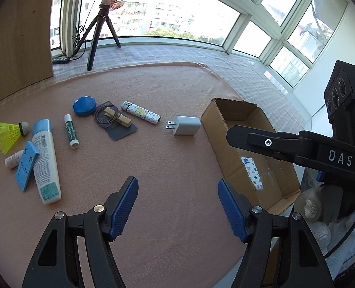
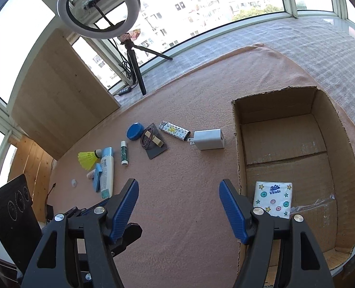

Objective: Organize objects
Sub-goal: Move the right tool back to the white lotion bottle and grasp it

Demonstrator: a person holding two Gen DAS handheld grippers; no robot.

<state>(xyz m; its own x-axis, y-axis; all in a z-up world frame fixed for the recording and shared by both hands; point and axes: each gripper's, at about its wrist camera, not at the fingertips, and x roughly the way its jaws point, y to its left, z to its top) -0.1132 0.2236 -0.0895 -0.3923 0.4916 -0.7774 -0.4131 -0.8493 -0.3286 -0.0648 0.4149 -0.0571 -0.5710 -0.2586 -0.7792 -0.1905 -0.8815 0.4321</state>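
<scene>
Though boxed, tissue pack (image 2: 273, 198) alone

Sunlit bay windows (image 2: 201, 4), apartment blocks outside; ring light (image 2: 98, 7) on tripod; wooden panel (image 2: 57, 100) left.

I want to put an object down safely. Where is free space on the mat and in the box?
Free: the pink mat between the white bottle and the cardboard box; also the box's far half, beyond the tissue pack. Crowded: the row from shuttlecock to charger.

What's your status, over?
Left gripper and right gripper open, empty. Tissue pack in cardboard box; white charger nearest outside. Path clear.
</scene>
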